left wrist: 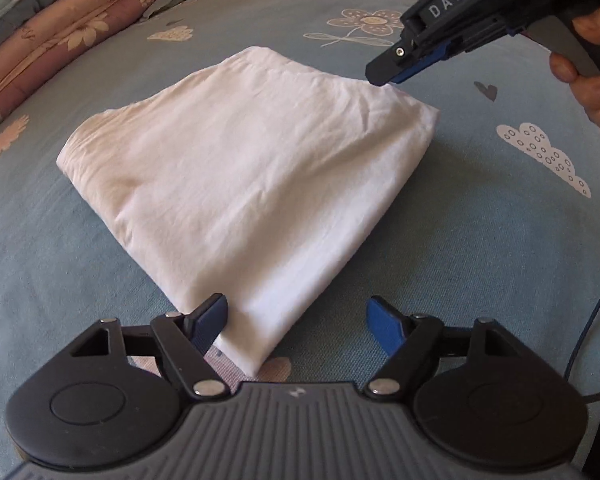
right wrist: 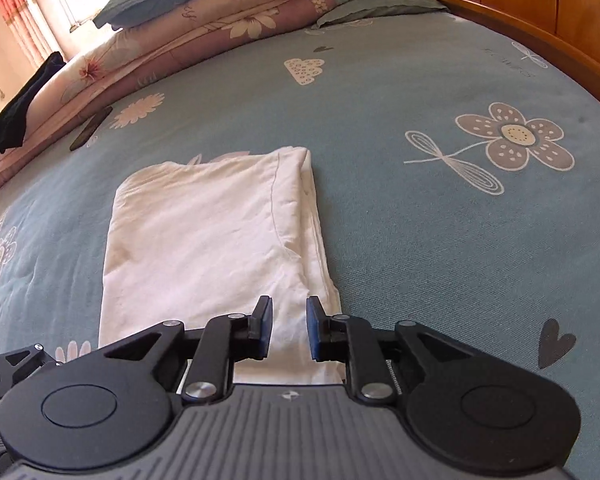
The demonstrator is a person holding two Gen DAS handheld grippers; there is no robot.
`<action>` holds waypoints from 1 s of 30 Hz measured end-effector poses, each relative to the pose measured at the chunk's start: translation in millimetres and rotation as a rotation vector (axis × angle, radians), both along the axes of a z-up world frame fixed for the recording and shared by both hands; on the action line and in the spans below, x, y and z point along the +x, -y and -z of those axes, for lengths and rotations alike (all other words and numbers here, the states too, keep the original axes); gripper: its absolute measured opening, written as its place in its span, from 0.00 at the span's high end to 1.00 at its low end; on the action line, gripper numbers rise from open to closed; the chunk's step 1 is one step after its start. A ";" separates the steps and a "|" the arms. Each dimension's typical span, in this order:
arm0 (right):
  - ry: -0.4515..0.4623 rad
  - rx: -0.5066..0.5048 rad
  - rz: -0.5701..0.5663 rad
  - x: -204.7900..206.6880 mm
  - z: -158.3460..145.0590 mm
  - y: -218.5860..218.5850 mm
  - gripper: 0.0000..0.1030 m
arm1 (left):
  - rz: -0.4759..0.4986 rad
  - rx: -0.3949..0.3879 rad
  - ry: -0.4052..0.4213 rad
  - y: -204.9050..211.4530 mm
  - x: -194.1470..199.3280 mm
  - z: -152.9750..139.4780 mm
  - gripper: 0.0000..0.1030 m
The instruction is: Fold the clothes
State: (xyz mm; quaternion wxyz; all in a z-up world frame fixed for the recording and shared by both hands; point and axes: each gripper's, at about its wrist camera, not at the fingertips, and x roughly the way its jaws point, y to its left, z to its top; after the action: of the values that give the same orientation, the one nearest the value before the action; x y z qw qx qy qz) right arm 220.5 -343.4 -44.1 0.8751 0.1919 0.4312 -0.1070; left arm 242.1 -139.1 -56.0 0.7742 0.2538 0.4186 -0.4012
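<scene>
A white garment (left wrist: pixel 240 168) lies folded into a flat rectangle on the blue patterned bed sheet (left wrist: pixel 480 248). My left gripper (left wrist: pixel 296 320) is open wide, and the garment's near corner lies between its blue pads without being pinched. My right gripper (left wrist: pixel 384 74), held in a person's hand (left wrist: pixel 592 92), hovers at the garment's far right corner. In the right wrist view the right gripper (right wrist: pixel 288 328) shows a narrow gap between its pads. The white garment (right wrist: pixel 204 240) lies flat beneath that gap, and the pads do not press on it.
Folded quilts and a pillow (right wrist: pixel 220 20) are stacked along the far side of the bed, with a black item (right wrist: pixel 20 108) draped on them. A wooden headboard (right wrist: pixel 540 20) borders the sheet (right wrist: pixel 420 240). A thin cable (left wrist: pixel 592 320) hangs at the right.
</scene>
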 end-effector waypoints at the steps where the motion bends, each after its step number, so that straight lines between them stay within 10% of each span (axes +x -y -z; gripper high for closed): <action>1: -0.007 0.004 0.001 1.8 0.5 -0.2 0.80 | -0.010 -0.024 -0.011 -3.7 1.8 -6.9 0.25; 8: 0.094 0.016 -0.173 18.5 -14.3 -17.1 0.78 | -0.091 -0.240 -0.132 -22.7 82.2 -36.2 0.25; 13: 0.095 0.021 -0.206 34.2 -11.3 -16.8 0.73 | -0.033 -0.201 -0.290 -18.5 128.5 -1.8 0.28; 21: 0.098 0.069 -0.361 44.4 -4.5 -29.8 0.72 | -0.085 -0.262 -0.254 -14.4 176.2 -35.3 0.26; 30: 0.075 0.101 -0.382 53.2 5.8 -30.4 0.67 | -0.211 -0.165 -0.149 -2.5 242.1 2.9 0.27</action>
State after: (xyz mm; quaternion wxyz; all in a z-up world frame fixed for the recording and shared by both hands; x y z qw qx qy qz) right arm 273.7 -313.0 -50.0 0.8842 0.1541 0.4318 0.0897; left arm 484.2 -136.6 -58.9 0.7971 0.1137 0.4647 -0.3684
